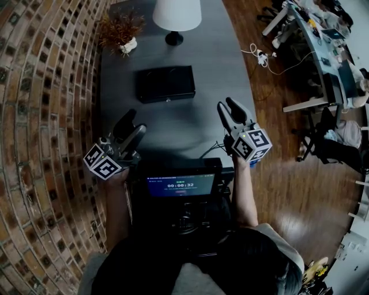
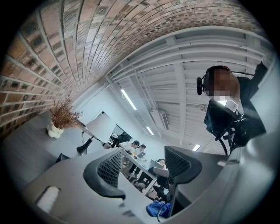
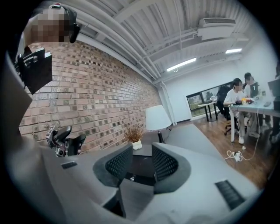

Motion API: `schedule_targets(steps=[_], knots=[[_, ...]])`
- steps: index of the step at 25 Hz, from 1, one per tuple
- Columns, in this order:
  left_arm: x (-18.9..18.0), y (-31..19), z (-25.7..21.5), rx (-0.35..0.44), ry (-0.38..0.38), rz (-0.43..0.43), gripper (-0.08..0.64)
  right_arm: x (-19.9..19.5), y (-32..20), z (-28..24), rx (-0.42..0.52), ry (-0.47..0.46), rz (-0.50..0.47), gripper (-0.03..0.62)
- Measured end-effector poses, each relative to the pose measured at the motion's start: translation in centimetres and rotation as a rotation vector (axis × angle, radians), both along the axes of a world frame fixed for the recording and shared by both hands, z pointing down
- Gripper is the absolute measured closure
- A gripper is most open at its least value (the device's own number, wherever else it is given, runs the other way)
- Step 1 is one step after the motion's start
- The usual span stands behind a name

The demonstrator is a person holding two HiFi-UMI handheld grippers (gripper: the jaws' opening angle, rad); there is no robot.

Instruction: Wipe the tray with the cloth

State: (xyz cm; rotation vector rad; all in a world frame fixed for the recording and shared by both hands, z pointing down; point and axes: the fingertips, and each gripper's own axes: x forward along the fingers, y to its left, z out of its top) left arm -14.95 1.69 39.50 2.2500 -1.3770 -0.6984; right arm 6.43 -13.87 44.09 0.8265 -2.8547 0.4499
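The left gripper [image 1: 135, 122] is held above the near edge of the grey table [image 1: 219, 69], tipped a little upward. In the left gripper view its fingers [image 2: 109, 170] stand well apart with nothing between them; only the far room and ceiling lights show through the gap. The right gripper [image 1: 226, 103] is held level with it on the other side, also above the near part of the table. Its fingers [image 3: 164, 162] are closer together but still apart, the pads touching nothing and gripping nothing.

The tray [image 1: 165, 83], black and rectangular, lies flat on the table ahead of both pairs of fingers, well apart from either set of tips. It lies ahead and to the right of the left fingers and ahead and to the left of the right fingers. In the right gripper view the tray [image 3: 140, 169] shows through the gap between the fingers.

Beyond the tray, further from the fingertips, a lamp [image 1: 177, 14] with a white shade stands on the table. A dried plant [image 1: 120, 29] in a small white pot stands just to its left, close to the brick wall [image 1: 40, 86]. Behind the fingers, between the two grippers, a dark screen [image 1: 180, 185] with lit figures sits at the person's chest. A wooden floor [image 1: 277, 144] spreads out past the right fingers.
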Motion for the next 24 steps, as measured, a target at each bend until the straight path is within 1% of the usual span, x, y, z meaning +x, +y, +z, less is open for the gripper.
schedule_targets(steps=[24], knots=[[0.51, -0.08, -0.01, 0.006, -0.009, 0.016, 0.261, -0.27, 0.16, 0.25, 0.004, 0.023, -0.009, 0.453]])
